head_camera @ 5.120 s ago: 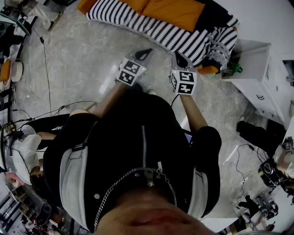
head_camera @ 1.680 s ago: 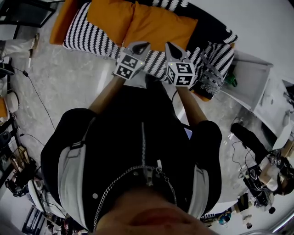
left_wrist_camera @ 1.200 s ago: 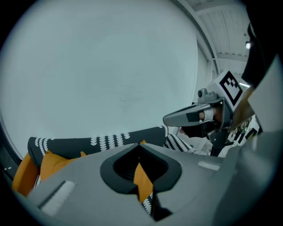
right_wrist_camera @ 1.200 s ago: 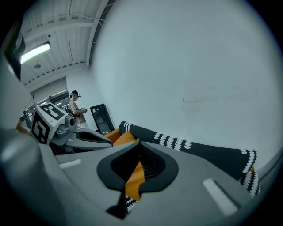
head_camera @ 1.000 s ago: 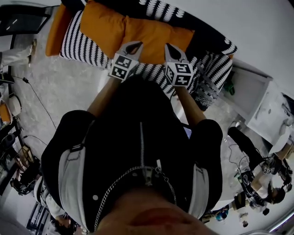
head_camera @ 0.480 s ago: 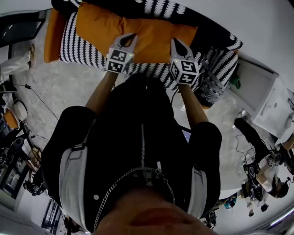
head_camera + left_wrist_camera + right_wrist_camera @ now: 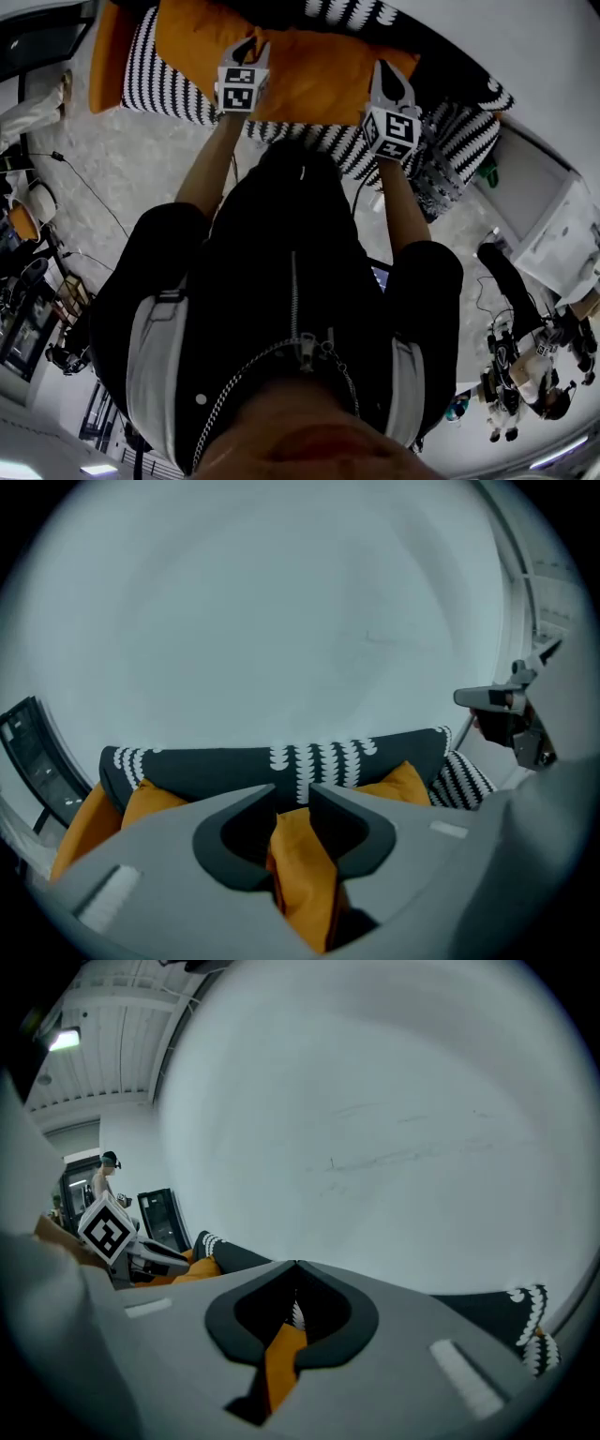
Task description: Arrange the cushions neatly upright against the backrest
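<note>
Left hand-held gripper (image 7: 292,789), jaws opening astride soft orange cushion (image 7: 302,874) (right hand-held gripper (image 7: 296,1266) closed)

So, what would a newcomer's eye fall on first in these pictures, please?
Bright orange cushions lie on the black-and-white striped sofa at the top of the head view. The left claw is opening with orange cushion fabric between its jaws; the right claw is shut.

Recording lab: floor cables (image 7: 70,169), equipment clutter (image 7: 506,389), sofa (image 7: 173,89).
</note>
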Tool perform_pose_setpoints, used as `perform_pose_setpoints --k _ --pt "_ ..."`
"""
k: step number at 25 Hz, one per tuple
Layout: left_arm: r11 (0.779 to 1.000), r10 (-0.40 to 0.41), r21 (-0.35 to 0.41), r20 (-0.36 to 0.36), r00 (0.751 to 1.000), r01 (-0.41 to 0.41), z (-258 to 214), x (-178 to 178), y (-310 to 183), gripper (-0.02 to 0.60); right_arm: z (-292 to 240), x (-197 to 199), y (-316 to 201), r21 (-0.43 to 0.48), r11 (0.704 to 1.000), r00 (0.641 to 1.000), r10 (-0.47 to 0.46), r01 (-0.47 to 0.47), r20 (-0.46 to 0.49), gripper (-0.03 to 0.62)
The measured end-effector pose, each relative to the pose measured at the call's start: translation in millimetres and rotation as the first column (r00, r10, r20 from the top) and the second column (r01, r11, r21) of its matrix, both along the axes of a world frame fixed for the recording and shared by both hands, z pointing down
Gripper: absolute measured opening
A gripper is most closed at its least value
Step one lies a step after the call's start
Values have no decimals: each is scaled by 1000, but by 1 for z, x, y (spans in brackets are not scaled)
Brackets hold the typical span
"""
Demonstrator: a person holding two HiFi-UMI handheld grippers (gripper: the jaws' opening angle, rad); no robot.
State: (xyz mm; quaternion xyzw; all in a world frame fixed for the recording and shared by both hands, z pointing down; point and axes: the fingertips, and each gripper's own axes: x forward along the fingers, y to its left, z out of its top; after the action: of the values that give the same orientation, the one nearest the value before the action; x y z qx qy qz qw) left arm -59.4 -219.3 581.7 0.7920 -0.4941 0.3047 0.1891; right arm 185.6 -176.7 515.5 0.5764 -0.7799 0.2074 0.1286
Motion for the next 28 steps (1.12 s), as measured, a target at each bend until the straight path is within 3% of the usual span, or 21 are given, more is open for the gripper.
perform_pose_setpoints --k 5,12,17,23,28 --pt "995 -84 -46 49 995 87 29 -34 -32 125 36 18 -11 -33 997 997 63 -65 -40 15" --pt "994 -78 -78 63 995 83 57 -41 -52 129 104 87 -38 -140 969 974 188 -205 -123 72" --pt "997 -13 -72 75 997 18 60 -35 -36 44 160 125 -45 -240 935 958 220 -261 -186 91" --pt "996 81 -37 49 995 -80 47 -34 21 31 191 145 -42 -336 891 949 255 -305 -185 100" --pt "994 84 -75 25 996 -82 45 -54 81 29 208 151 -39 -383 880 959 248 -281 -135 154"
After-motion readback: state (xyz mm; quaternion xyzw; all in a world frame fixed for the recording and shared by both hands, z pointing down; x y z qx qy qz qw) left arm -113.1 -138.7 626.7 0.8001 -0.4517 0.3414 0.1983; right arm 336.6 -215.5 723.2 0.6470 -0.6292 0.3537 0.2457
